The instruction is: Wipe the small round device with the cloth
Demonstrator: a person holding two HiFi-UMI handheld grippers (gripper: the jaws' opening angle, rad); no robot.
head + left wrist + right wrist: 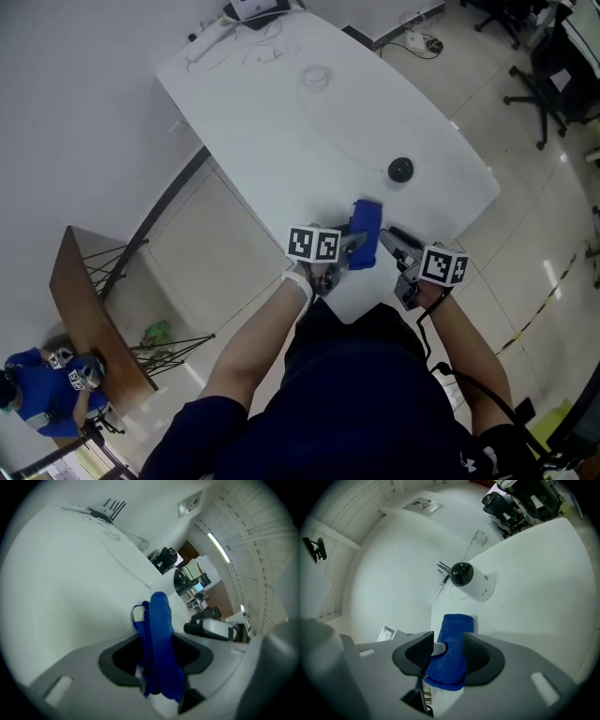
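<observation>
Small round device (400, 170), a white body with a black dome, sits on the white table (281, 122) near its 3 o'clock edge, at about 1 o'clock from the blue cloth (365, 230) and well apart from it. The folded cloth is at the table's near end, at 6 o'clock, caught between the two tools. The left gripper (352, 248) has it bunched upright between its jaws, which are partly spread and clamped on the fabric. The right gripper (394, 242), at 3 o'clock of the cloth, has its jaws set wider, with the same cloth filling the gap and lying against both pads. In the right gripper view the device stands at 12 o'clock beyond the cloth's end. Cables (234, 37) lie at the table's far end.
</observation>
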